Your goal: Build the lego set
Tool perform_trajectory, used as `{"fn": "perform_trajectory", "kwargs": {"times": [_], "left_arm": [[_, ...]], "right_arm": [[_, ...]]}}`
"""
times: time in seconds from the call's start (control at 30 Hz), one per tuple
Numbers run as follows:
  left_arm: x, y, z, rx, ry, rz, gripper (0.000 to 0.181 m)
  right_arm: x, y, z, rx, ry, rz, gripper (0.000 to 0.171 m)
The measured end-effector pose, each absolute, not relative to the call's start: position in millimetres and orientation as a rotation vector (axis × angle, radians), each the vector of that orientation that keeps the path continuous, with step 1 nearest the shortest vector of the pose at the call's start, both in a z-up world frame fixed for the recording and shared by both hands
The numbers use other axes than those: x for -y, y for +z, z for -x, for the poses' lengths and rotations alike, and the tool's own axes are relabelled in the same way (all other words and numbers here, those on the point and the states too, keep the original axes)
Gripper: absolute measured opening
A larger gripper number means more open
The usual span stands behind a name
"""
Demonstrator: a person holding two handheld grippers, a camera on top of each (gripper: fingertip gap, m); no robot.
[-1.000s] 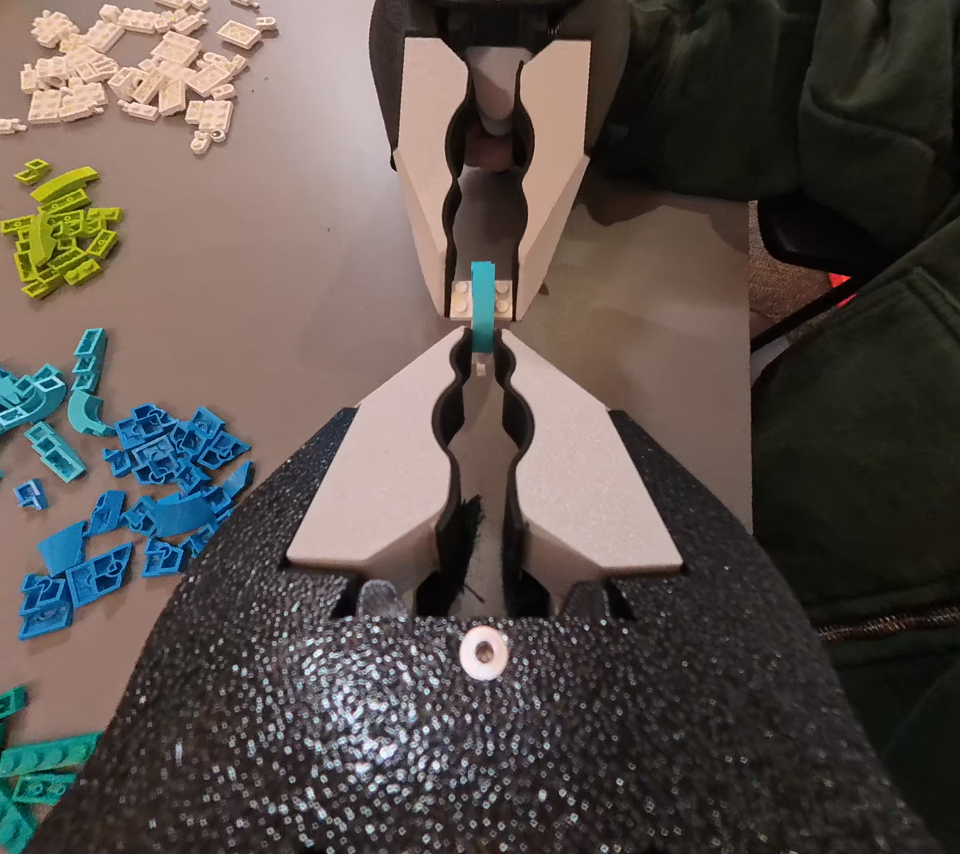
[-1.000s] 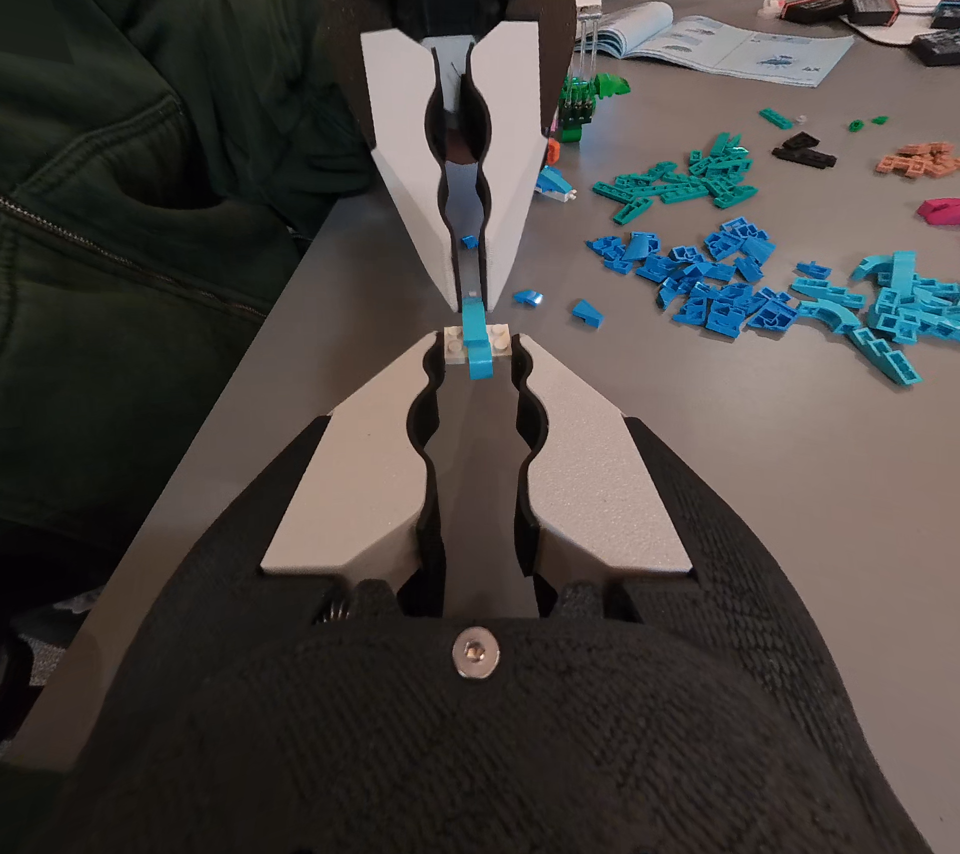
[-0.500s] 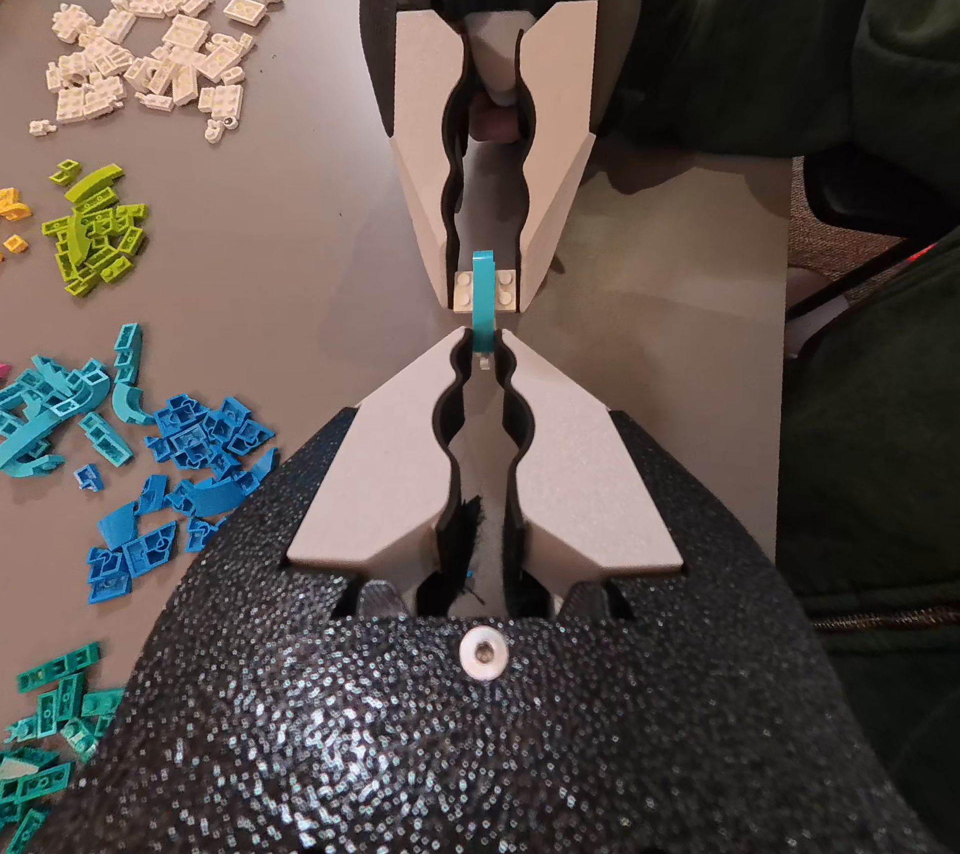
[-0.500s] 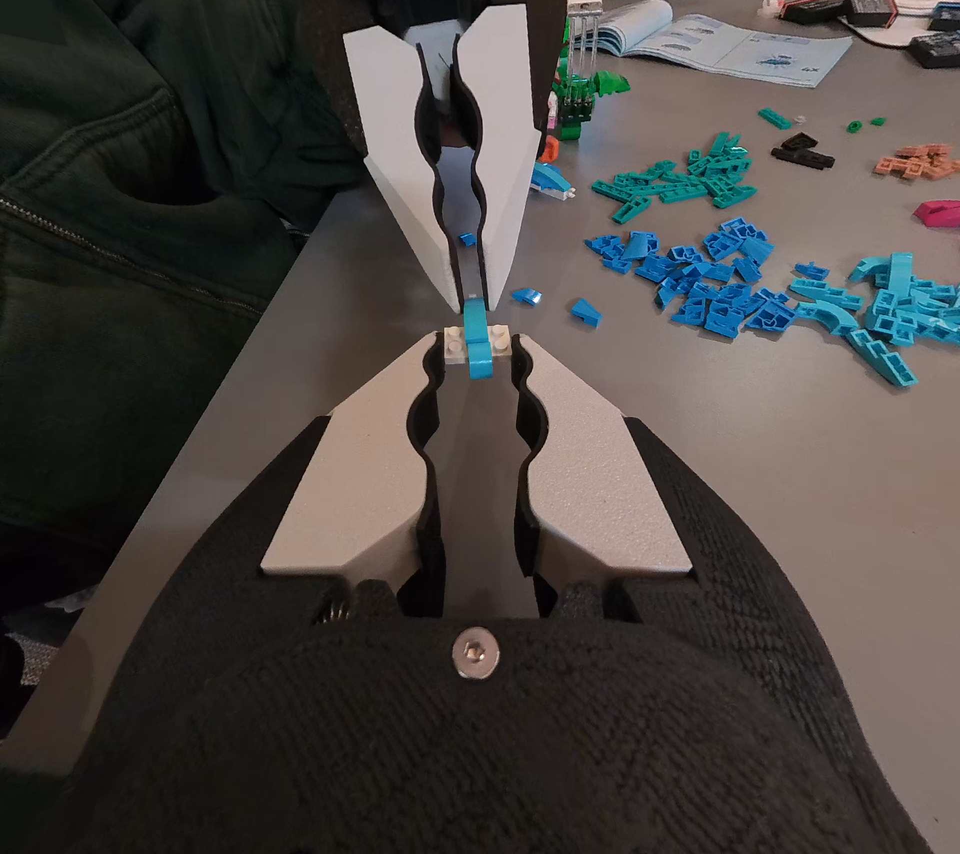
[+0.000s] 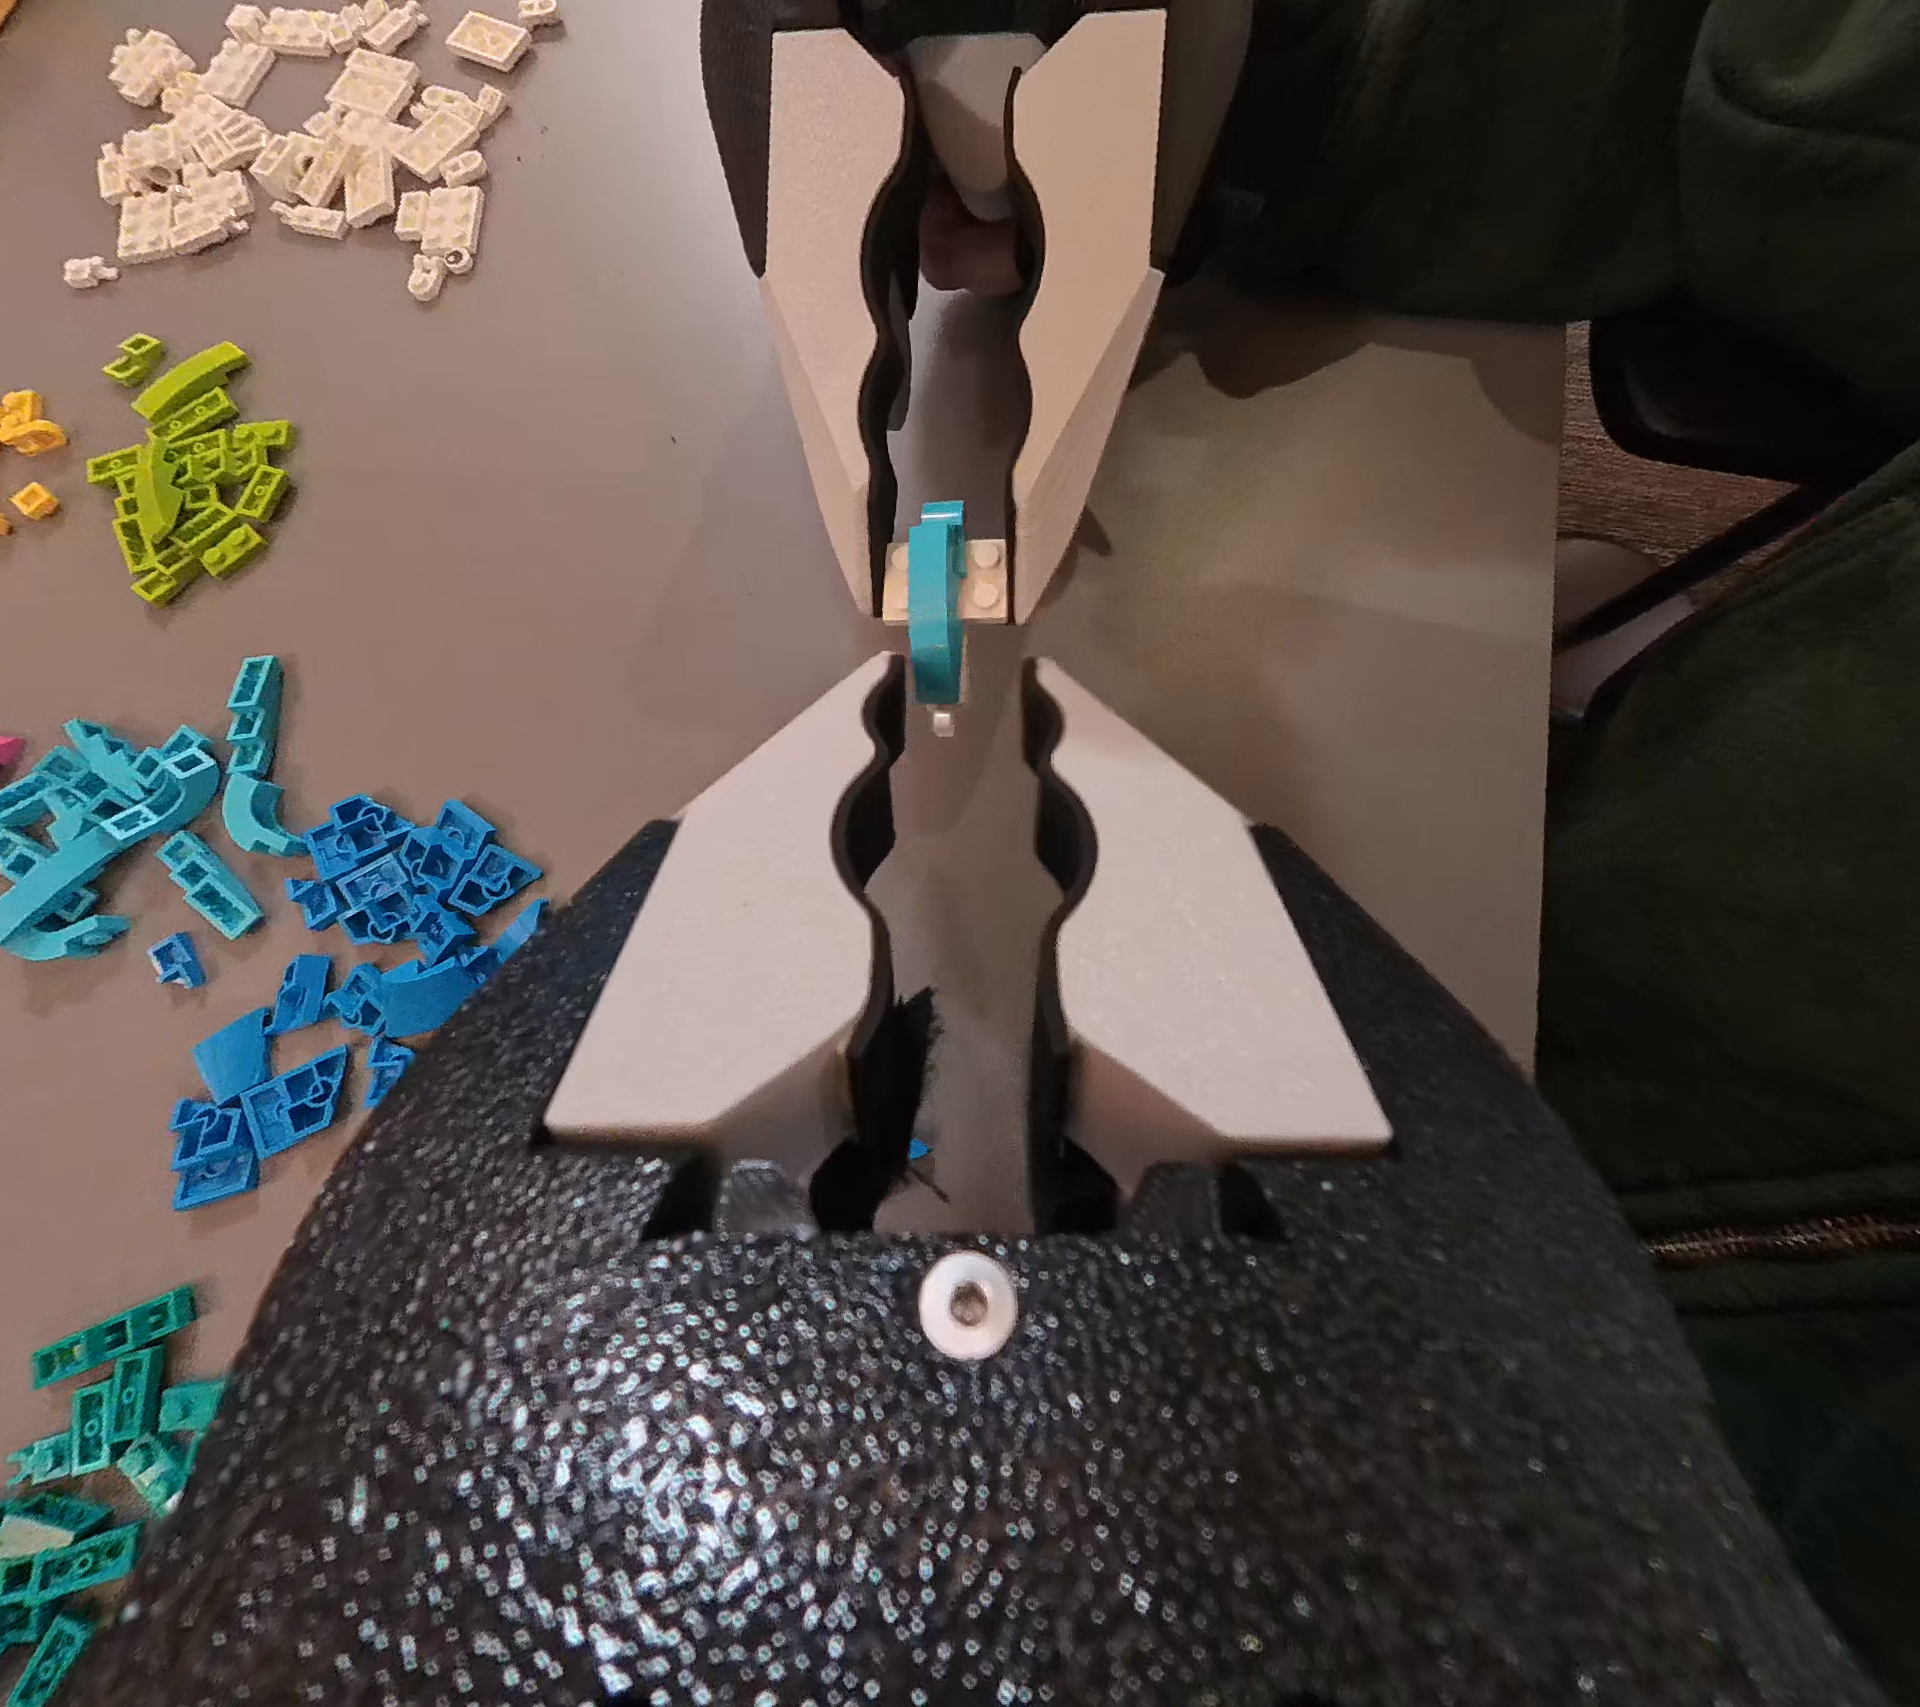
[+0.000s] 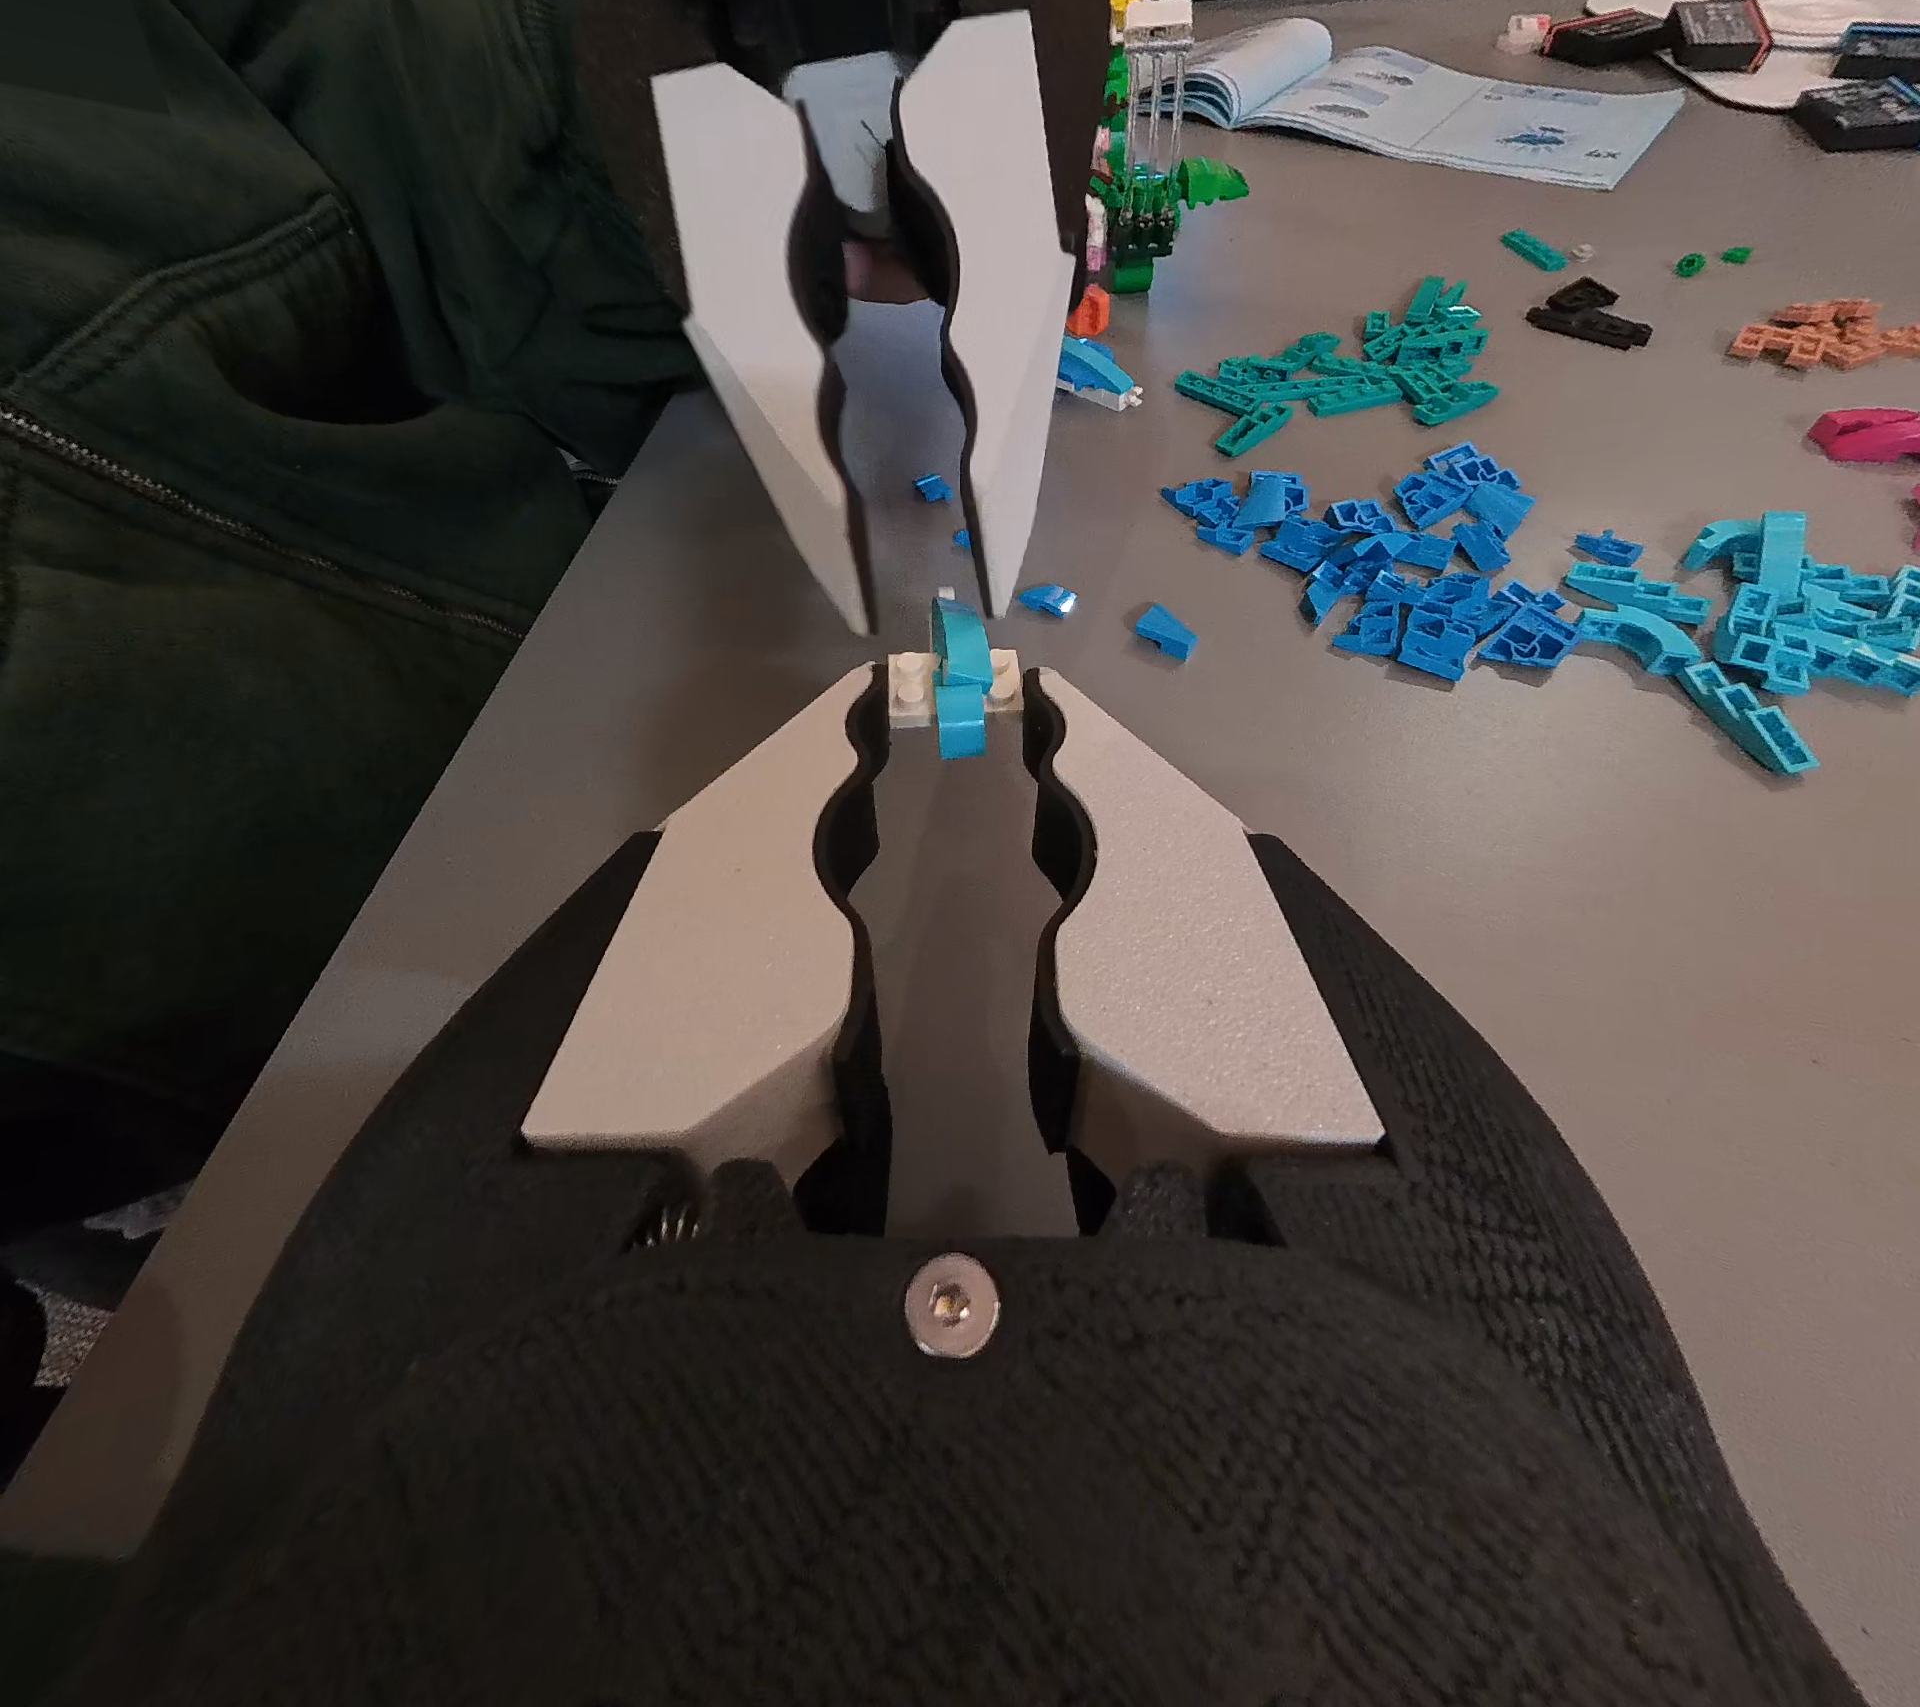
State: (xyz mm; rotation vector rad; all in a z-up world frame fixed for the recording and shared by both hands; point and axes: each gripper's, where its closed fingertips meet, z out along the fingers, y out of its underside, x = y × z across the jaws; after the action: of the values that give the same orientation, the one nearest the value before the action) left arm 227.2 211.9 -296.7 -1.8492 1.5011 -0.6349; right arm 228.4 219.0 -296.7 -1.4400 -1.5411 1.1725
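Note:
My right gripper (image 6: 956,686) is shut on a small white plate (image 6: 909,696) and holds it above the grey table near its edge. A teal curved piece (image 6: 961,670) sits on the plate's studs, across its middle. My left gripper (image 5: 961,670) faces the right gripper (image 5: 948,613) tip to tip. Its fingers stand apart on either side of the teal piece's end (image 5: 933,608) without touching it. In the right wrist view the left gripper (image 6: 930,618) hangs just above the plate, tips slightly apart. The white plate (image 5: 992,582) shows between the right fingertips.
Sorted brick piles lie on the table: white (image 5: 312,130), lime (image 5: 187,483), blue (image 5: 384,909), light teal (image 5: 94,836), green-teal (image 6: 1351,379). An open booklet (image 6: 1455,109) and a small green model (image 6: 1143,203) stand farther back. A person's green sleeve (image 6: 208,307) is beside the table edge. My two grippers' fingertips are within a few centimetres of each other.
My left gripper has opened and let go of the teal piece, which stays on the white plate. The right gripper keeps its hold.

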Motion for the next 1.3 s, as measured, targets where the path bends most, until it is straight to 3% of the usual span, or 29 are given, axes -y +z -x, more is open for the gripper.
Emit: {"fn": "perform_trajectory", "kwargs": {"times": [0.03,0.27,0.43,0.57,0.67,0.73,0.83,0.93,1.3], "left_arm": [[-210.6,-295.0,-227.3,-1.505,-0.632,1.837,0.026],[-214.5,-277.2,-233.0,-1.536,-0.297,1.374,0.063],[-220.2,-287.6,-235.2,-1.617,0.177,0.944,0.061],[-220.3,-278.1,-243.4,-1.555,0.179,0.877,0.067],[-222.1,-274.4,-246.7,-1.551,0.176,0.856,0.058],[-223.1,-274.4,-248.4,-1.555,0.206,0.838,0.042],[-224.9,-278.5,-249.7,-1.561,0.211,0.857,0.037],[-224.4,-275.6,-250.1,-1.546,0.212,0.845,0.017],[-227.1,-276.2,-246.4,-1.611,0.287,0.823,0.014]], "right_arm": [[-219.5,-296.6,-228.5,1.538,1.171,1.442,0.024],[-223.0,-291.0,-229.4,1.484,1.211,1.452,0.024],[-224.0,-278.0,-230.3,1.430,1.293,1.421,0.024],[-221.4,-275.1,-229.5,1.426,1.325,1.411,0.024],[-219.3,-274.8,-228.3,1.428,1.344,1.412,0.024],[-218.4,-274.1,-227.2,1.427,1.361,1.412,0.024],[-216.6,-272.4,-226.7,1.422,1.382,1.409,0.024],[-213.9,-272.2,-225.8,1.424,1.405,1.412,0.024],[-216.4,-271.4,-223.3,1.351,1.534,1.483,0.024]]}}
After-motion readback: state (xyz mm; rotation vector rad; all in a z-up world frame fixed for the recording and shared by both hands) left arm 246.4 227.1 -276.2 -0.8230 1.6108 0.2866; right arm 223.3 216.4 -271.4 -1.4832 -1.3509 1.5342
